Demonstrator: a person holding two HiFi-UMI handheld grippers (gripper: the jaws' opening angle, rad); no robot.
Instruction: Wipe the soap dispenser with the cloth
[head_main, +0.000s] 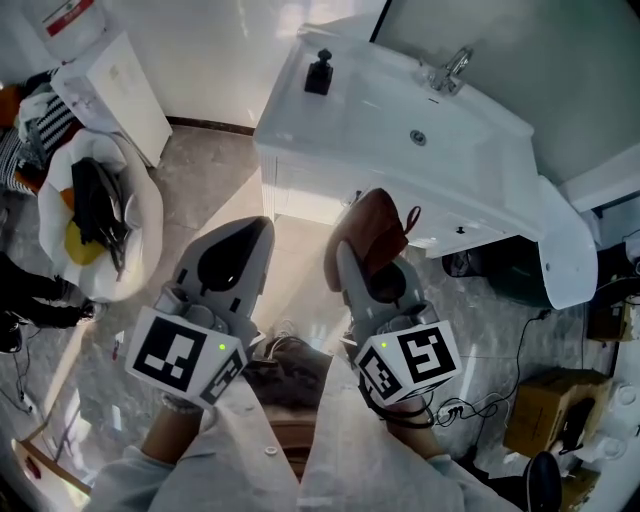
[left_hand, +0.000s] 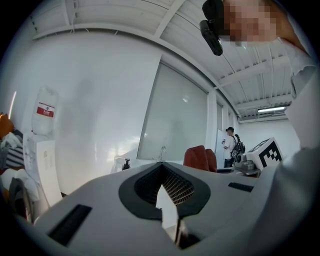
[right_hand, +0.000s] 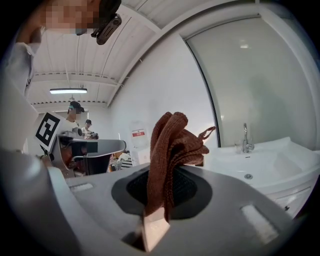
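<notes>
A black soap dispenser (head_main: 319, 72) stands on the back left corner of the white washbasin (head_main: 500, 150); in the left gripper view the dispenser (left_hand: 126, 163) is small and far off. My right gripper (head_main: 352, 262) is shut on a brown cloth (head_main: 372, 232), held well short of the basin's front edge. In the right gripper view the cloth (right_hand: 172, 145) stands up bunched out of the jaws of that gripper (right_hand: 159, 202). My left gripper (head_main: 260, 232) is beside it, shut and holding nothing; in its own view the left gripper (left_hand: 164, 187) points toward the basin.
A faucet (head_main: 452, 70) sits at the back of the basin. A white bag of clothes (head_main: 95, 215) and a white cabinet (head_main: 120, 90) stand at left. A cardboard box (head_main: 550, 410) and cables (head_main: 480, 408) lie on the floor at right. A person (left_hand: 232, 145) stands far back.
</notes>
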